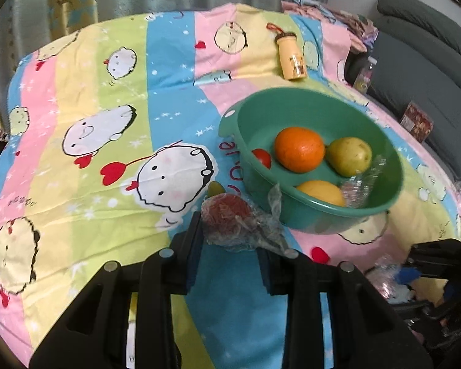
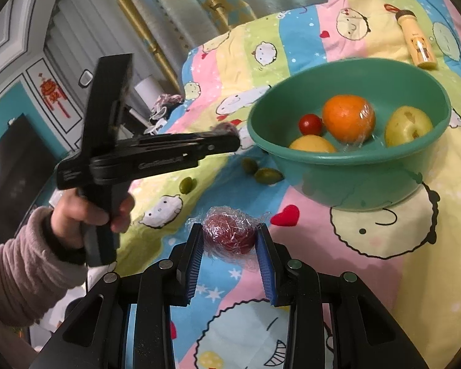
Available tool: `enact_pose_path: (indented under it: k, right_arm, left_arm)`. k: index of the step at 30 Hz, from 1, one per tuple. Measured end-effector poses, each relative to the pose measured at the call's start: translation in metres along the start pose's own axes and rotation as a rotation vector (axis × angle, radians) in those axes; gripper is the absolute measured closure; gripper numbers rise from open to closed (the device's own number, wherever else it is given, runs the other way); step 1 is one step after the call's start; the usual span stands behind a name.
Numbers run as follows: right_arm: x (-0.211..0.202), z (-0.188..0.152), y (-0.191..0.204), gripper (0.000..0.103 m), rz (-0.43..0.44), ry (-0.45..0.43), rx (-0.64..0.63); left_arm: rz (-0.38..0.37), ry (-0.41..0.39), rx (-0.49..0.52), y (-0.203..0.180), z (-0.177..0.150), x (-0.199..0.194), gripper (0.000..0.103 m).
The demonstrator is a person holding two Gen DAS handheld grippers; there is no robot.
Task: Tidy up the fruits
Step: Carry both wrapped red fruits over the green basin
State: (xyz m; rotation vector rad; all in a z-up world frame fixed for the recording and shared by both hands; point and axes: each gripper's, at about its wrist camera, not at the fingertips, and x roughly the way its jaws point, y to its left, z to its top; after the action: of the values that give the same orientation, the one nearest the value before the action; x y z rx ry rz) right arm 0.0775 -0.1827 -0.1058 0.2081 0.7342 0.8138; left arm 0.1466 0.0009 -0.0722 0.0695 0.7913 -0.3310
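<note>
Left gripper (image 1: 229,252): fingers pinch a wrapped red fruit (image 1: 227,218) at the tips; the fruit sits high between them, at 7 o'clock of the basin (image 1: 230,123). In the right wrist view this gripper (image 2: 233,138) hangs above the bed (image 2: 415,292), held by a hand (image 2: 89,209) in a fleece sleeve (image 2: 21,270), with its tip blurred just beside the basin's rim at 9 o'clock.
Right gripper (image 2: 229,240): fingers closed on a second wrapped red fruit (image 2: 229,230), one blue pad on each flank; it lies low over the bed, at 7 o'clock of the basin.
Red fruits: likely small, firm and light; the cling film makes the skin slick and crinkly, and loose film tails stick out. Best held across the widest part, on the fruit itself and not on the film, since a tail would probably tear or slip.
Basin: green plastic, probably light and easy to push; it holds an orange (image 1: 299,149), a pear (image 1: 348,155), a tomato (image 1: 261,157) and a yellow fruit (image 1: 321,192).
Tomato: soft-skinned, so a gentle squeeze would be safest.
Green fruits (image 2: 267,174): three small ovals loose on the bed at 9 o'clock of the basin; probably hard, smooth and prone to roll.
Bed: soft cover, so fruit sinks in a little and a low pinch may catch cloth.
Bottle (image 1: 292,55): lies at 12 o'clock, apart from the fruit.
</note>
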Motion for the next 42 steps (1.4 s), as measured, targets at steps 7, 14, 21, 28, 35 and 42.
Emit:
enact_pose_path:
  k: [7,14,21,28,35,42]
  right_arm:
    - [-0.016,0.009,0.015,0.067,0.003,-0.051,-0.031]
    - [-0.04,0.021,0.022,0.067,-0.029,-0.12,-0.046]
    - [-0.06,0.029,0.019,0.067,-0.068,-0.174,-0.038]
    - [-0.073,0.034,0.016,0.067,-0.096,-0.215,-0.027]
    - [-0.077,0.036,0.012,0.067,-0.103,-0.234,-0.025]
    - [-0.078,0.045,0.007,0.067,-0.107,-0.255,-0.037]
  left_arm:
    - [0.006,-0.043,-0.026,-0.011,-0.007,-0.035,0.071]
    - [0.006,-0.082,-0.035,-0.02,-0.004,-0.057,0.071]
    - [-0.014,-0.114,-0.04,-0.029,0.0,-0.07,0.071]
    - [-0.035,-0.139,-0.047,-0.036,0.004,-0.08,0.071]
    - [-0.05,-0.148,-0.055,-0.038,0.008,-0.081,0.071]
    - [-0.061,-0.132,-0.057,-0.039,0.011,-0.073,0.071]
